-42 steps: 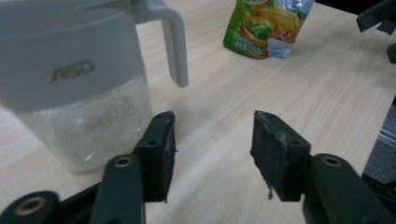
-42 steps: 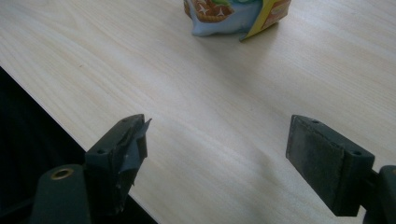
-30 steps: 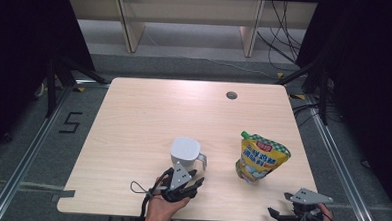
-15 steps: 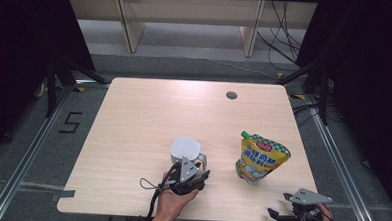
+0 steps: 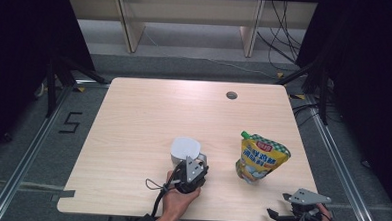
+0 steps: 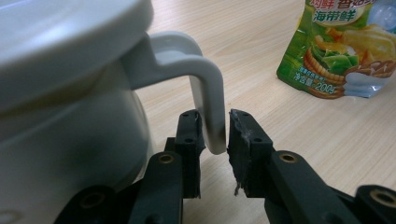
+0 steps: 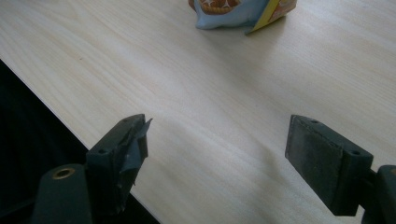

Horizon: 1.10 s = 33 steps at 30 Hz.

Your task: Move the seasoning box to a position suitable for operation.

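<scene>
On the wooden table (image 5: pixel 133 118), a green-yellow pouch (image 5: pixel 260 158) stands just right of the white mug (image 5: pixel 185 149). The left gripper (image 6: pixel 214 135) pinches the mug's handle (image 6: pixel 205 88); the right gripper (image 7: pixel 217 144), well right of the mug, hangs wide open.

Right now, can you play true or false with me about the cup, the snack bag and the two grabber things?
1. The left hand-held gripper has its jaws around the cup's handle. True.
2. The cup is red. False: it is white.
3. The right hand-held gripper is squeezing the bag. False: its jaws stand wide apart over bare table, with the bag farther off.
4. The bag stands to the right of the cup. True.
5. The cup lies tipped on its side. False: it stands upright on the table.
</scene>
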### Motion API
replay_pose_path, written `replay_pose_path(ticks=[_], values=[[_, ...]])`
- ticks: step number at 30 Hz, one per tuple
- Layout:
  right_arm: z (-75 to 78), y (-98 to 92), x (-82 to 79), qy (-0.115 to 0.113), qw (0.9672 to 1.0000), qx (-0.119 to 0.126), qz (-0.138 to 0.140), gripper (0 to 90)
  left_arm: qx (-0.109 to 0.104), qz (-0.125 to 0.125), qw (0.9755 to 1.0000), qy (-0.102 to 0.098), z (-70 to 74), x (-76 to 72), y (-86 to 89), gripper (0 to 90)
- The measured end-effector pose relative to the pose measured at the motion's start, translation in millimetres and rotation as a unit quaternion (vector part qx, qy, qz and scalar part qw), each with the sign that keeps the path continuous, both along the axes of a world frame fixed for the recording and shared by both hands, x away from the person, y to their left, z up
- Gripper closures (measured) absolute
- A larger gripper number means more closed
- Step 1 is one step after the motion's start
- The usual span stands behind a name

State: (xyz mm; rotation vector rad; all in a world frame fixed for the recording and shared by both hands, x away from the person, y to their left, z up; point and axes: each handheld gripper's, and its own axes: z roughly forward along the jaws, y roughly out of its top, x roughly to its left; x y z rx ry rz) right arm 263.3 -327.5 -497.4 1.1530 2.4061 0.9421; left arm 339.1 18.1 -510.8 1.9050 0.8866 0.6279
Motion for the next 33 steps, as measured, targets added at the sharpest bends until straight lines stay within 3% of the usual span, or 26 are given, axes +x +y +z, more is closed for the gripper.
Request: replay_pose_path(ticks=[1, 2, 3, 4, 5, 6, 12, 15, 16, 17, 19, 20, 21, 23, 25, 28, 29, 30, 31, 33], values=[[-0.1, -0.1, 0.0, 0.000, 1.0000, 0.000, 0.000, 22.0, 0.021, -0.004, 0.9996, -0.017, 1.1, 1.7, 1.9, 72.0], [-0.2, -0.2, 0.1, 0.000, 1.0000, 0.000, 0.000, 22.0, 0.004, 0.013, 0.9999, -0.009, -0.8, -0.8, -0.7, 72.0], [-0.3, -0.3, 0.1, -0.001, 1.0000, -0.001, 0.001, 22.0, 0.002, 0.020, 0.9998, -0.009, -1.5, -2.0, -2.1, 72.0], [-0.5, 1.1, -1.3, 0.005, 1.0000, 0.004, -0.006, 22.0, -0.005, 0.011, 0.9999, -0.006, -2.5, -1.5, -3.4, 72.0], [-0.5, 0.8, -0.9, 0.003, 1.0000, 0.002, -0.002, 22.0, -0.007, 0.014, 0.9999, -0.004, -3.1, -2.1, -4.2, 72.5], [-0.4, 0.9, -1.0, 0.003, 1.0000, 0.002, -0.002, 22.0, 0.003, 0.007, 0.9998, -0.019, -2.6, 0.1, -2.7, 72.8], [-0.2, -0.3, -0.2, 0.000, 1.0000, -0.001, 0.002, 22.0, -0.004, 0.008, 1.0000, 0.000, -3.1, -5.2, 2.2, 76.5], [-0.4, -0.4, 0.1, -0.001, 1.0000, -0.002, 0.003, 22.0, 0.003, -0.001, 1.0000, -0.005, -4.2, -9.2, 8.0, 80.4], [-0.6, 0.8, -1.1, 0.003, 1.0000, 0.002, -0.002, 22.0, 0.005, -0.004, 0.9999, -0.012, -4.2, -9.6, 9.8, 87.9], [-0.5, 1.2, -1.5, 0.007, 1.0000, 0.003, -0.005, 22.0, -0.007, 0.001, 1.0000, 0.002, -4.8, -10.6, 10.2, 88.3], [-0.5, 0.6, -0.3, 0.005, 1.0000, 0.000, -0.001, 21.9, -0.014, -0.001, 0.9999, -0.003, -3.5, -5.3, 14.3, 85.1], [-0.8, 0.4, 0.4, 0.002, 1.0000, -0.001, 0.002, 21.9, -0.023, 0.005, 0.9997, 0.008, -3.0, -6.7, 14.2, 82.4], [-0.8, 0.5, 0.4, 0.002, 1.0000, 0.000, 0.002, 21.9, -0.040, -0.004, 0.9991, 0.013, -3.2, -6.7, 12.7, 79.3], [-1.0, 0.4, 0.6, 0.002, 1.0000, -0.002, 0.002, 21.9, -0.032, -0.004, 0.9994, 0.012, -2.3, -8.5, 9.5, 66.3], [-1.1, 0.3, 0.9, 0.002, 1.0000, -0.003, 0.003, 21.9, -0.033, 0.005, 0.9994, 0.012, -2.2, -8.3, 4.9, 64.6], [-0.1, 1.2, -0.1, 0.008, 1.0000, 0.003, -0.001, 21.8, -0.056, 0.018, 0.9980, 0.024, -3.6, -7.0, 0.0, 62.1], [-0.2, 1.2, -0.1, 0.007, 1.0000, 0.002, -0.001, 21.8, -0.042, 0.016, 0.9989, 0.014, -3.3, -4.4, 0.4, 62.6], [-0.2, 1.2, 0.0, 0.007, 1.0000, 0.001, -0.001, 21.8, -0.043, 0.021, 0.9988, 0.007, -4.0, -2.7, -1.1, 62.9], [-0.3, 1.3, 0.0, 0.007, 1.0000, 0.001, -0.001, 21.8, -0.029, 0.009, 0.9995, 0.006, -3.5, -1.4, -0.7, 62.6], [-0.3, 1.2, 0.0, 0.007, 1.0000, 0.001, -0.001, 21.8, -0.032, 0.020, 0.9993, 0.002, -4.9, -2.2, -4.6, 63.0]])
